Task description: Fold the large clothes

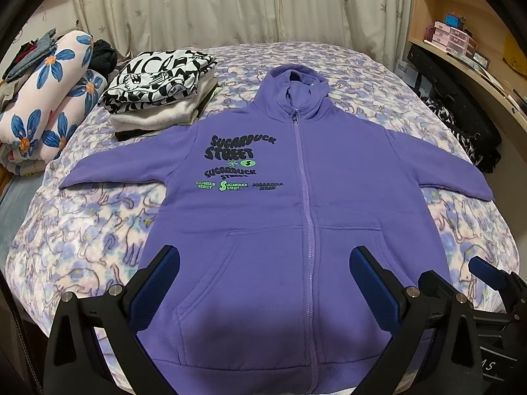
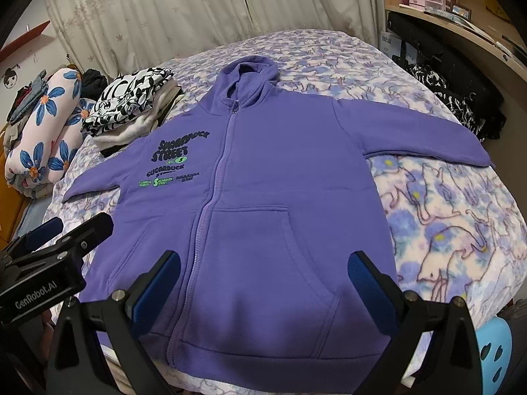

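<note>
A purple zip-up hoodie (image 1: 296, 204) with "Sugarduck Street" print lies flat, front up, on the bed, both sleeves spread out and hood at the far end; it also shows in the right wrist view (image 2: 263, 197). My left gripper (image 1: 263, 263) is open and empty, above the hoodie's left pocket near the hem. My right gripper (image 2: 263, 266) is open and empty, above the right pocket near the hem. Each gripper shows at the edge of the other's view: the right one (image 1: 487, 273), the left one (image 2: 66, 230).
A stack of folded clothes (image 1: 161, 92) topped by a black-and-white print sits at the bed's far left. A rolled floral quilt (image 1: 49, 98) lies left of it. Dark clothes (image 1: 461, 125) hang off the right bed edge by a wooden shelf (image 1: 461, 33). Curtains (image 1: 230, 6) hang behind.
</note>
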`<state>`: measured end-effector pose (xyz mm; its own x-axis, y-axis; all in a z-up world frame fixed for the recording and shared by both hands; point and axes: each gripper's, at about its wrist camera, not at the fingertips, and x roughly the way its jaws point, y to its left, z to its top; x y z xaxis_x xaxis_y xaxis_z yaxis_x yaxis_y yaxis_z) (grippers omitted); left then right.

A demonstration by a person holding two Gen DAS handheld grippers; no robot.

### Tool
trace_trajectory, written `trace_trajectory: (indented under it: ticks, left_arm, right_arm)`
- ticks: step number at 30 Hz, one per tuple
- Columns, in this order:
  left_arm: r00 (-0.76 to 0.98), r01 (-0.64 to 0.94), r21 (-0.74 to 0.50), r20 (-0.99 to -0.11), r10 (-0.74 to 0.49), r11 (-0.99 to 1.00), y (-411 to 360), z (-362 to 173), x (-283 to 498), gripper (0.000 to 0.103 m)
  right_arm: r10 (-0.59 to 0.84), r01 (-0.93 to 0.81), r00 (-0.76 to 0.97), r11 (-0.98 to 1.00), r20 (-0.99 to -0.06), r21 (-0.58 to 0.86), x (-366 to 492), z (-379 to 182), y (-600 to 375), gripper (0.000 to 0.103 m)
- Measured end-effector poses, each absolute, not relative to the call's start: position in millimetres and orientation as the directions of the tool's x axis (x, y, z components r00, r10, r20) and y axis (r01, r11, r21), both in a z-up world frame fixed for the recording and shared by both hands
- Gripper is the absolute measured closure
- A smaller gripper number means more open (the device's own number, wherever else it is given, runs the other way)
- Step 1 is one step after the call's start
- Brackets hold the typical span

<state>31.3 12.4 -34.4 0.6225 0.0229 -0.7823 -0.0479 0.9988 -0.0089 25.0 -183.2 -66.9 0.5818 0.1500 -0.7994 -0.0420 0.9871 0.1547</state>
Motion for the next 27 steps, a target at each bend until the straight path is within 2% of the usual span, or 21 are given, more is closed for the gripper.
trace_trajectory:
  ticks: [10, 16, 23, 27]
  left_arm:
    - [0.636, -0.033, 0.019, -0.771, 0.035, 0.999, 0.2, -33.1, 39.4, 0.001]
    - [0.652, 0.001, -0.018, -0.758, -0.014, 1.0, -3.8, -21.1, 51.5, 0.001]
    - [0.699, 0.024, 0.073, -0.714, 0.036, 0.997, -20.7, 3.9, 80.1, 0.001]
    - [0.722, 0.036, 0.075, -0.691, 0.026, 0.997, -28.8, 19.2, 106.2, 0.001]
  right_arm:
    - [0.147, -0.042, 0.581, 0.988, -0.8, 0.151, 26.5, -67.6, -185.0, 0.001]
    - [0.108, -0.048, 0.613, 0.994, -0.782, 0.099, 34.4, -58.7, -193.1, 0.001]
    - [0.043, -0.024, 0.689, 0.999, -0.724, 0.037, 53.8, -25.6, -215.4, 0.001]
    - [0.001, 0.001, 0.729, 1.0, -0.684, 0.002, 71.0, -7.7, -233.5, 0.001]
